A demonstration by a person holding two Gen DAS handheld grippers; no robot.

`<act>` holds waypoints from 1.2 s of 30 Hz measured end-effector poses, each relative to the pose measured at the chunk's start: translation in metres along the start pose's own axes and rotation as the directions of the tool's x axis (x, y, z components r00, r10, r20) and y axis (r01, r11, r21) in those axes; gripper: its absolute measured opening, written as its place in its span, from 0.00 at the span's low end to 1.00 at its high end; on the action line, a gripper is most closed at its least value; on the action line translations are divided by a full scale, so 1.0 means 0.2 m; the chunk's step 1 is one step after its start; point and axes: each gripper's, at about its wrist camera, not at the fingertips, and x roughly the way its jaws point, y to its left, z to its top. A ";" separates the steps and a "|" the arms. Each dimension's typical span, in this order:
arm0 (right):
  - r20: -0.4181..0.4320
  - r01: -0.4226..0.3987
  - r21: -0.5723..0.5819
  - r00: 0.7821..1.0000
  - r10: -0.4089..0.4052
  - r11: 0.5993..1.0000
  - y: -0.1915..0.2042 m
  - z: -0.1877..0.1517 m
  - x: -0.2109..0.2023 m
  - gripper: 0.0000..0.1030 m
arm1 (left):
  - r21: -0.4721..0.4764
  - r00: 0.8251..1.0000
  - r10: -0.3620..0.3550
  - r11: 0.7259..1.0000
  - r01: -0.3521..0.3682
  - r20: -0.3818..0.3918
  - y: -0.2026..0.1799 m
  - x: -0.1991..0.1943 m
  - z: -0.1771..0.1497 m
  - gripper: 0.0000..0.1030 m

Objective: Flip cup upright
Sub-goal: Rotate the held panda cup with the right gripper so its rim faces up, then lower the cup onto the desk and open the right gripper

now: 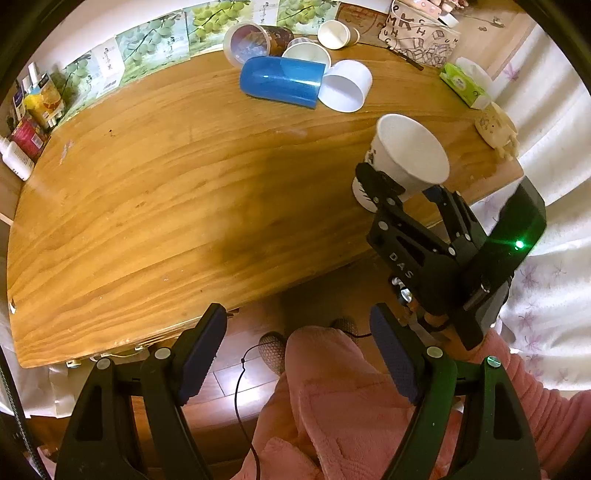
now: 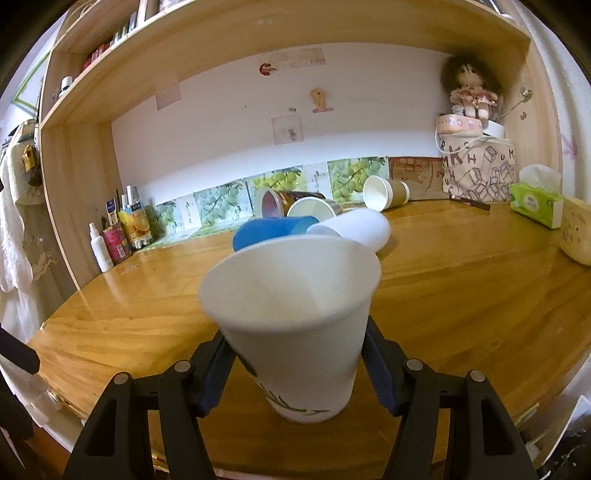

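Observation:
A white paper cup with a dark print near its base stands mouth up near the front edge of the wooden table. My right gripper is shut on the cup, one pad on each side of its lower wall. In the left wrist view the same cup sits at the table's right front, held by the right gripper. My left gripper is open and empty, off the table's front edge above a pink-sleeved lap.
At the back lie several tipped cups: a blue cup, a white cup, a clear tub, and paper cups. A tissue box, a printed bag and bottles line the edges.

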 end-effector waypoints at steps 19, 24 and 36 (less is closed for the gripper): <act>-0.167 -0.012 -0.057 0.986 0.002 0.998 0.02 0.00 0.00 0.79 | -0.065 0.999 -0.033 0.997 0.034 0.022 0.06 0.00 0.06 0.80; -0.268 -0.019 -0.070 0.963 -0.001 0.997 0.01 -0.02 -0.03 0.80 | -0.086 0.998 -0.043 0.995 0.046 0.036 0.07 0.00 0.10 0.80; -0.414 -0.059 -0.026 0.909 0.043 0.998 -0.10 0.23 -0.29 0.81 | -0.167 0.990 -0.005 0.986 0.028 0.142 -0.06 -0.11 0.21 0.80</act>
